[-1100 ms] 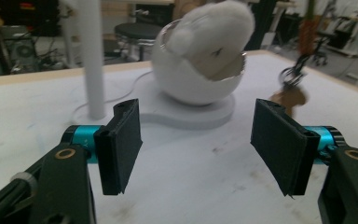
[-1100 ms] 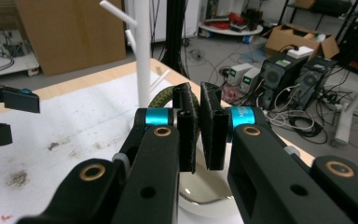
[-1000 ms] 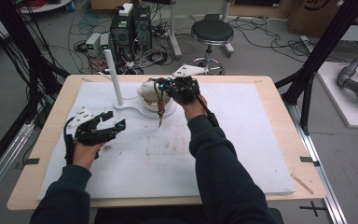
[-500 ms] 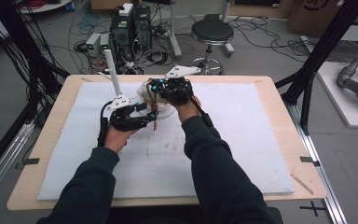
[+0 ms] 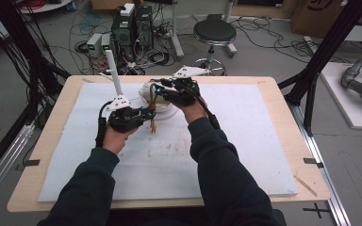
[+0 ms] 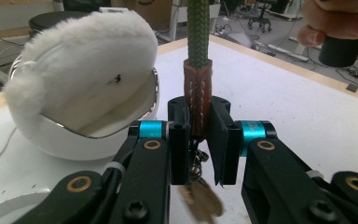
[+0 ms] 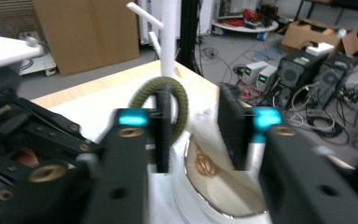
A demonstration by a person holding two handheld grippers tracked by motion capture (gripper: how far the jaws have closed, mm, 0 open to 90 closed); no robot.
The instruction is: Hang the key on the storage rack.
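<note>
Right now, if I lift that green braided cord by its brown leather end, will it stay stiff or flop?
Probably flop: the green cord curves into a loop. The left gripper pinches only the leather end, so the rest may swing. It looks light.

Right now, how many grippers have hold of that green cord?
1. The left gripper is clamped on the green cord at its brown end; the right gripper, jaws just opening, no longer pinches its loop.

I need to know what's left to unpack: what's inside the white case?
In the right gripper view, the white case holds a small coil of thin reddish wire on its tan lining. The jaws block the rest of the inside.
</note>
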